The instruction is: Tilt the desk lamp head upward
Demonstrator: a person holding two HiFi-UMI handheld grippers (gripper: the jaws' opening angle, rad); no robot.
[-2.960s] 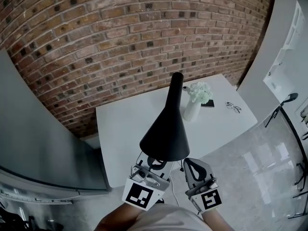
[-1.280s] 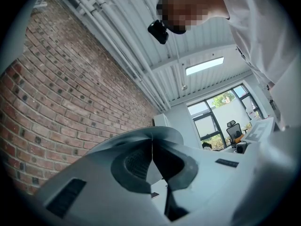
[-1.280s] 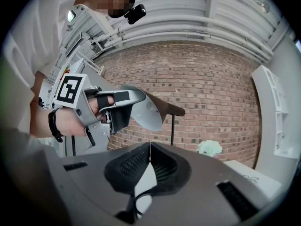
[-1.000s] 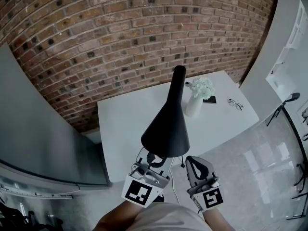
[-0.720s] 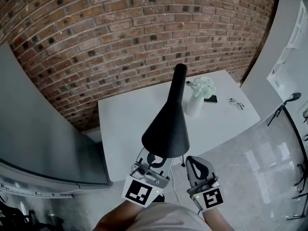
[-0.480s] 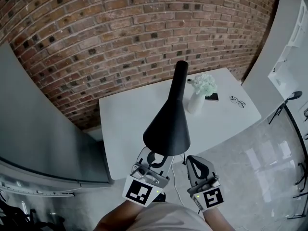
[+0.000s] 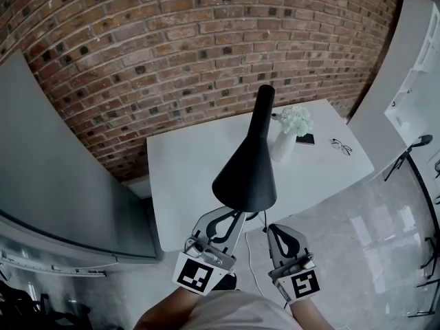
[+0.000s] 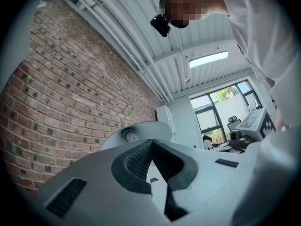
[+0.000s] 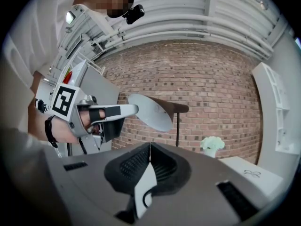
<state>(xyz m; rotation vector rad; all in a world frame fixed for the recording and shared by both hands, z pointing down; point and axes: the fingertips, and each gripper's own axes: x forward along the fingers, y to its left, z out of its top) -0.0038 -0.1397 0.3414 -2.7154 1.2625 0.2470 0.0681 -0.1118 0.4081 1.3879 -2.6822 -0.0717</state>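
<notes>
We see a white table (image 7: 185, 177) standing against a red brick wall (image 7: 172, 47). Toward its far right end stands a white vase (image 7: 282, 146) holding a bunch of pale flowers (image 7: 294, 120). Just beside the vase lies a small dark flat object (image 7: 306, 139), too small for us to identify, and a pair of eyeglasses (image 7: 339, 145) lies a little further right, near the table's edge. To the left of the table we find a broad grey panel (image 7: 62, 184). The floor (image 7: 357, 253) is pale and glossy. A white shelf unit (image 7: 419, 67) rises at the right. In the left gripper view we make out tall windows (image 8: 221, 112) beneath a ribbed ceiling (image 8: 141, 22).
</notes>
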